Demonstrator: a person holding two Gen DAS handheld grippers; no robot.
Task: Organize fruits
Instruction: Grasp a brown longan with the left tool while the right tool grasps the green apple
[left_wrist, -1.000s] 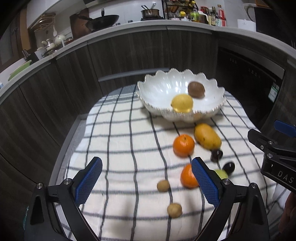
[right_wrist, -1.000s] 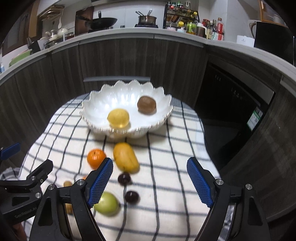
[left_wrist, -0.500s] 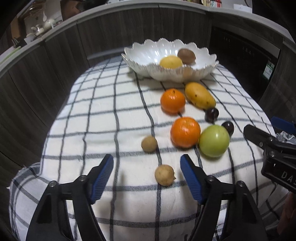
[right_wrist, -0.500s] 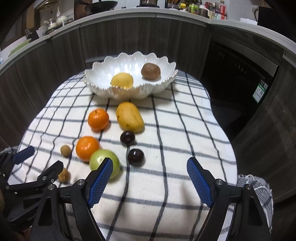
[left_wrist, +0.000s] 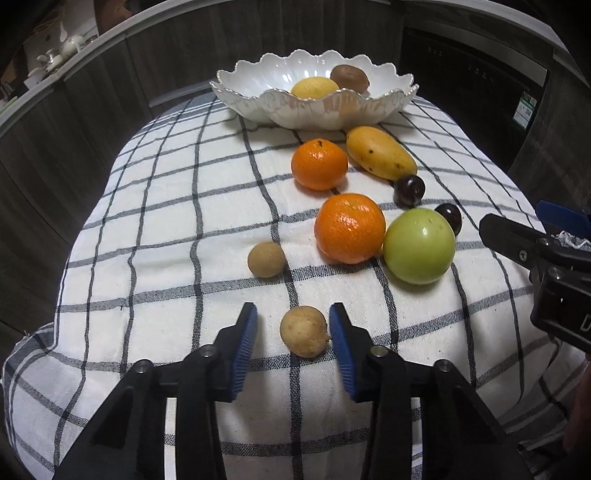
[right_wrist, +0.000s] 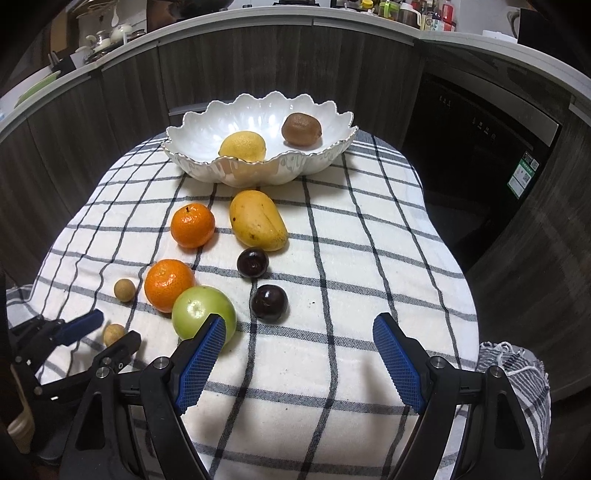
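A small tan round fruit (left_wrist: 303, 332) lies on the checked cloth between the blue pads of my left gripper (left_wrist: 293, 314). Its jaws are closing; the right pad is almost on the fruit and a gap remains on the left. A second tan fruit (left_wrist: 266, 259), two tangerines (left_wrist: 349, 228) (left_wrist: 319, 164), a green round fruit (left_wrist: 419, 245), a mango (left_wrist: 380, 152) and two dark plums (left_wrist: 409, 189) lie beyond. The white scalloped bowl (left_wrist: 314, 110) holds a lemon (left_wrist: 314, 88) and a kiwi (left_wrist: 349, 78). My right gripper (right_wrist: 300, 325) stands open over bare cloth, beside the green fruit (right_wrist: 203, 312).
The checked cloth (right_wrist: 369, 258) covers a small table that drops off on all sides. Dark curved cabinets (right_wrist: 110, 110) ring it, with an oven front (right_wrist: 476, 155) to the right. The worktop behind carries pots and bottles. Bare cloth lies to the left (left_wrist: 147, 221).
Both grippers have come down toward the cloth. My left gripper's jaws have narrowed from wide apart to close around the near tan fruit. The right gripper's jaws have stayed as wide.
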